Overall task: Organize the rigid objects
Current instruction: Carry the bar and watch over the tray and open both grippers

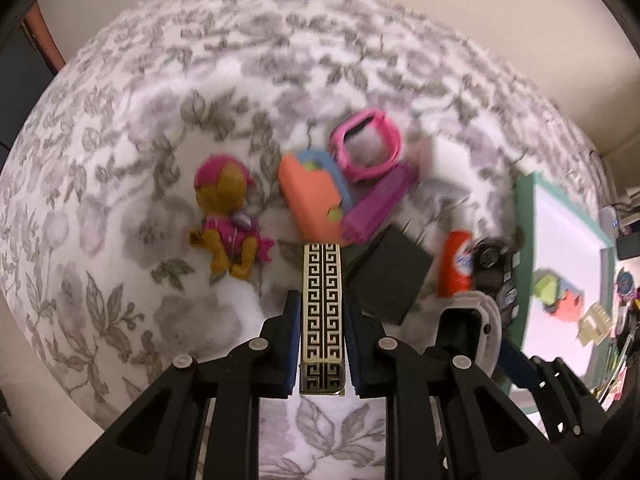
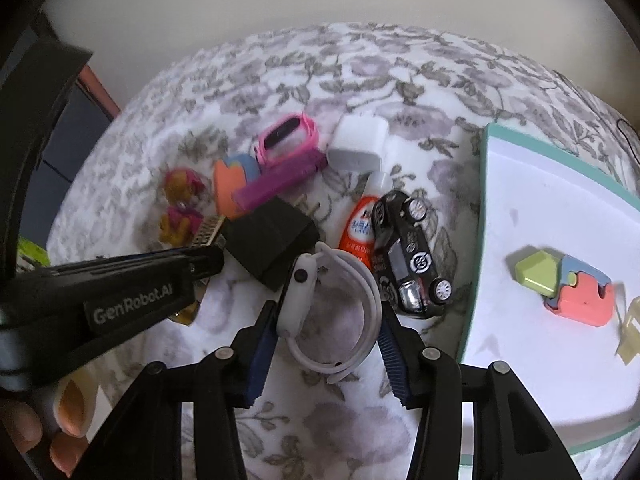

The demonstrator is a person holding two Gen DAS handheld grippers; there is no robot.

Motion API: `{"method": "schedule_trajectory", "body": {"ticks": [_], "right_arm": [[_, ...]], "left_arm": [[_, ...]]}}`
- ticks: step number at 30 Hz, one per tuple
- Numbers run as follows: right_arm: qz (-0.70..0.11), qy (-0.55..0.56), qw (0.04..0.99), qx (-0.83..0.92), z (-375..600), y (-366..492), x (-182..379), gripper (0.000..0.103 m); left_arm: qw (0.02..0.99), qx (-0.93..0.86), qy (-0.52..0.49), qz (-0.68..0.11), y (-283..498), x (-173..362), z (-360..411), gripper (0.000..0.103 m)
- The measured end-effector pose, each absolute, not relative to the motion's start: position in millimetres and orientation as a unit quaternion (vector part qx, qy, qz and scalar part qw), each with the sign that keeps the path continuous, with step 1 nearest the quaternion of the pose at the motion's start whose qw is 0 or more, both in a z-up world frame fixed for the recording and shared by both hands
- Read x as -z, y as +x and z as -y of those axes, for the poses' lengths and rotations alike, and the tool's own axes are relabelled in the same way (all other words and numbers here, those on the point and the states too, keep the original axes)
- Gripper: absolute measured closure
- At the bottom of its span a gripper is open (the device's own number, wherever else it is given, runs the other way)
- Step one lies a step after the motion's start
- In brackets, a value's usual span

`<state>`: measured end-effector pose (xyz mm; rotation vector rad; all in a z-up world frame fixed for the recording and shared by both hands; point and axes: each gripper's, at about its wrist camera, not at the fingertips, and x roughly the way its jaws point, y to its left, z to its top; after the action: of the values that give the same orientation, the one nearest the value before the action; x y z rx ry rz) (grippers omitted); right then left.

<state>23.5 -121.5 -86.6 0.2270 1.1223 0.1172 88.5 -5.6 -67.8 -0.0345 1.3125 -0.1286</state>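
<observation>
My left claw (image 1: 322, 316) pinches a slim black-and-gold key-patterned bar (image 1: 322, 300), its long axis running straight out between the pads. My right claw (image 2: 326, 320) squeezes a white looped wristband (image 2: 334, 312) from both sides. Both hang above the grey floral bedspread (image 1: 120, 160) and its clutter. The white tray with a teal rim (image 2: 486, 200) lies to my right, just beside the right claw, so that hand is nearer. The left claw's view clips the tray at its edge, and motion blur smears the black toy car (image 2: 412, 256) and the orange tube (image 2: 358, 232).
</observation>
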Motion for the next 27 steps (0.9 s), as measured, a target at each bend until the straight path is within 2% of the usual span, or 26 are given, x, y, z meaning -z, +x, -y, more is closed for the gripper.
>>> {"method": "schedule_trajectory", "body": {"ticks": [5,13,27], "right_arm": [[-0.502,0.143,0.851,-0.055,136,19,69,0.052],[-0.476,0.186,0.859,-0.042,162,14,54,0.052],[-0.462,0.228,0.852,0.096,261,-9,58,0.052]], "left_arm": [[0.82,0.066,-0.022,-0.568,86,38,1,0.082],[0.841,0.07,-0.034,-0.536,77,24,-2,0.082],[0.833,0.152,0.018,-0.531,52,28,80,0.082]]}}
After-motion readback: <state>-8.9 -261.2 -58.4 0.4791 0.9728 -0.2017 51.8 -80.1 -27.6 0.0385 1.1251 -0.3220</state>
